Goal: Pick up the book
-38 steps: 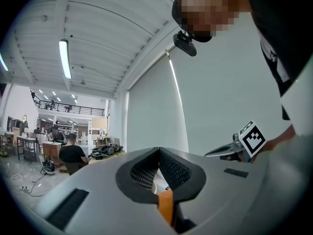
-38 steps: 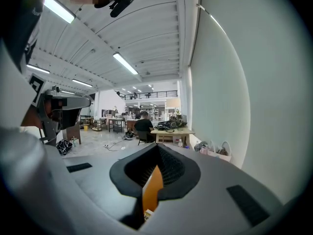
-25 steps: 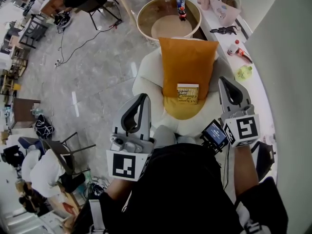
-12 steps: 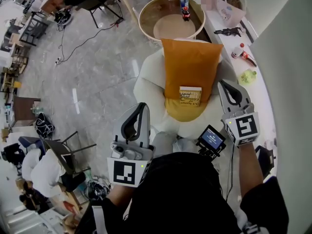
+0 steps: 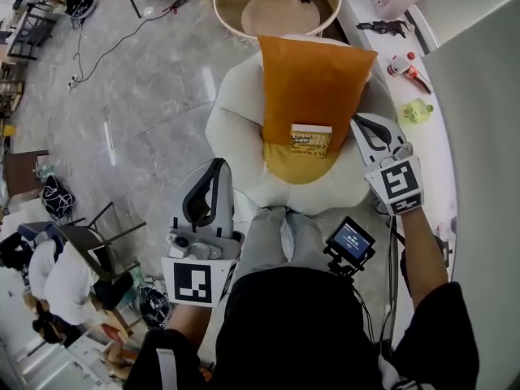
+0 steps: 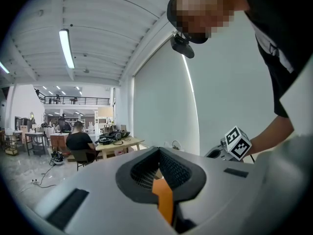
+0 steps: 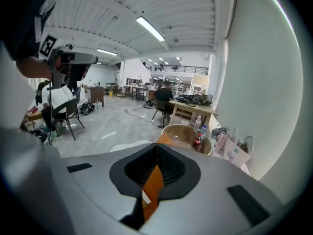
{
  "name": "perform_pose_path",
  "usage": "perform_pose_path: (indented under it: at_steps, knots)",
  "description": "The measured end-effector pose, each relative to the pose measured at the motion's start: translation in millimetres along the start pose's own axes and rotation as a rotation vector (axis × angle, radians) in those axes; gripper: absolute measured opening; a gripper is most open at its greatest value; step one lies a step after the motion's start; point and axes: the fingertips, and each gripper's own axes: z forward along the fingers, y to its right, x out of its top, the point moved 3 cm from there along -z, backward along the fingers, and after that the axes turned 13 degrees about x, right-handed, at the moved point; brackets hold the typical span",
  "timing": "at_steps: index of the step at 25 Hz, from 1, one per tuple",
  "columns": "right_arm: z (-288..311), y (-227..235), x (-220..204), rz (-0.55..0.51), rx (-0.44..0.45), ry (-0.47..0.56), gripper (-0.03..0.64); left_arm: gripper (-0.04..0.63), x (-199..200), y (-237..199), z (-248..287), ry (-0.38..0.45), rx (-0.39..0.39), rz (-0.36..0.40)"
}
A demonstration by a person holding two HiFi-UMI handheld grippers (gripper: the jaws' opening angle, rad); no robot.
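Both shut, empty: we are holding right gripper [image 5: 358,120] near the book [image 5: 310,140], left gripper [image 5: 217,164] well apart; unopened jaws risk shoving it down the cushion [image 5: 313,63].

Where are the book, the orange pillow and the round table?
book [image 5: 311,140], head view, middle of its cover.
orange pillow [image 5: 313,75], head view, middle of its front.
round table [image 5: 272,12], head view, bare part of its top.

Layout round armchair [image 5: 231,128], seen from above.
On armchair: cushion [image 5: 313,75], w/ book [image 5: 311,140] at its near end. Behind: round table [image 5: 231,10]. R side: shelf [image 5: 435,153]. Front-L of armchair: left gripper [image 5: 214,166]; just R of book: right gripper [image 5: 363,124].
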Motion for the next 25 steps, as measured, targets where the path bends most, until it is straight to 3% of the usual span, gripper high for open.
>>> perform_pose_path:
  at_steps: [5,11,14,25]
  knots:
    - [40.0,-2.6,-32.0,-0.034,0.095,-0.106,0.015,0.011,-37.8,-3.7,9.8,-0.086,0.031,-0.029]
    - [77.0,-2.6,-73.9,-0.052,0.177,-0.201,0.021,0.011,-74.8,-3.8,25.9,-0.126,0.021,-0.038]
    - [100.0,-1.9,-105.1,-0.057,0.235,-0.266,0.109,0.011,-99.5,-4.3,35.0,-0.156,0.03,-0.046]
    - [183.0,-9.8,-214.5,-0.071,0.421,-0.455,0.186,0.011,-186.4,2.1,52.9,-0.246,0.005,-0.055]
